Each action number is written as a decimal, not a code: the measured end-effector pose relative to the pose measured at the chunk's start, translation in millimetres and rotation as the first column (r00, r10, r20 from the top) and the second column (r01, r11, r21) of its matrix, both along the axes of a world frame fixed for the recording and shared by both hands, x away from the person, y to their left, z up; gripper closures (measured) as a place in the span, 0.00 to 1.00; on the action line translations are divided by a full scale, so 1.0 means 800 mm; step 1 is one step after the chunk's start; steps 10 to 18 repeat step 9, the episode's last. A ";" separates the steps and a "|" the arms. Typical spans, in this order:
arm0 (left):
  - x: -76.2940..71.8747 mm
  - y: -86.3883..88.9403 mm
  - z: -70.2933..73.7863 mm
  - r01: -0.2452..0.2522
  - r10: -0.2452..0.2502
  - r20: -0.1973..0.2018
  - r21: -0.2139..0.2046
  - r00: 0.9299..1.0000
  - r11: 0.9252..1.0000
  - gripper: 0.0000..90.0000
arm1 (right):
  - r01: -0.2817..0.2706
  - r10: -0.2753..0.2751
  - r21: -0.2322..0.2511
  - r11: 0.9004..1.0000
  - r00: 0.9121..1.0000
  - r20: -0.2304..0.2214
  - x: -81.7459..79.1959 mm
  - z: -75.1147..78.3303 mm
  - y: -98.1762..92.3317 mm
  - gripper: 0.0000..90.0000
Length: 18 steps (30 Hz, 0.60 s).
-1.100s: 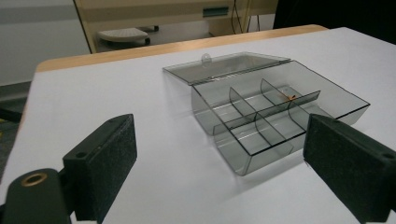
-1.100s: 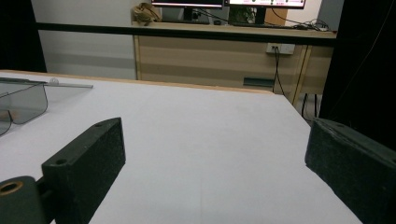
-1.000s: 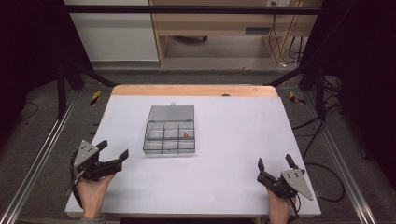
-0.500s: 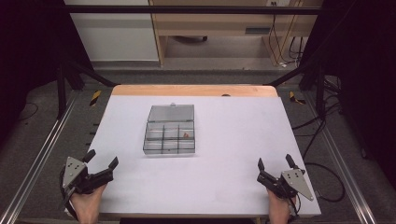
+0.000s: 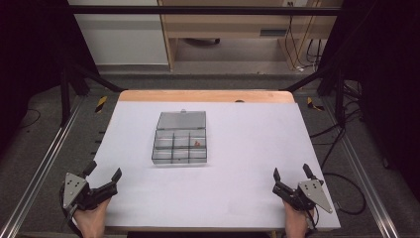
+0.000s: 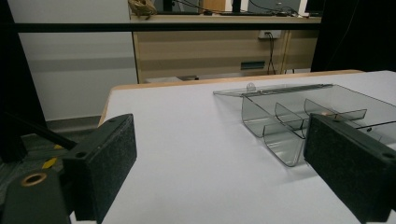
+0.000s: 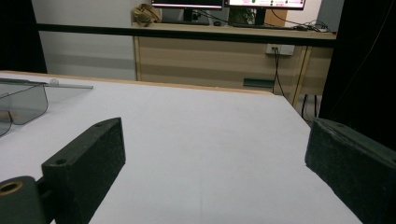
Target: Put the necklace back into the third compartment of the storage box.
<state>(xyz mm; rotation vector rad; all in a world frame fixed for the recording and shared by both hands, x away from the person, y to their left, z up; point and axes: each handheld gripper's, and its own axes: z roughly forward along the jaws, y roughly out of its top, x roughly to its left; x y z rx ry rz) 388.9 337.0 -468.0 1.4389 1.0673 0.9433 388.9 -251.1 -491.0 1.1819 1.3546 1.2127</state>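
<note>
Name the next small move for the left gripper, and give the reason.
Probably ease the left gripper forward and inward toward the clear divided box. Its fingers are spread wide with nothing between them, at the table's near left corner, and the box lies open mid-table, well apart.

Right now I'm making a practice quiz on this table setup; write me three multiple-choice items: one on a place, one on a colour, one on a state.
1. Where does the compartment box sit?
A. mid-table, slightly left
B. far right corner
C. on the floor

2. What colour are the small bits in one compartment?
A. blue
B. orange
C. green

3. How is the box's lid?
A. shut
B. missing
C. open, laid back

Answers: 1 A, white tabletop surrounds it; 2 B, orange specks show through; 3 C, the lid lies flat beyond the open compartments.
</note>
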 end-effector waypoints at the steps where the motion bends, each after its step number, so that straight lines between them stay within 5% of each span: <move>1: 0.000 0.000 -0.001 -0.001 0.001 0.000 0.001 1.000 1.000 0.11 | 0.000 0.000 0.000 1.000 1.000 0.000 0.000 0.000 0.000 0.06; 18: 0.001 -0.001 -0.006 0.005 -0.005 0.013 0.003 1.000 1.000 0.11 | 0.001 -0.001 -0.003 1.000 1.000 -0.001 0.000 0.000 0.000 0.06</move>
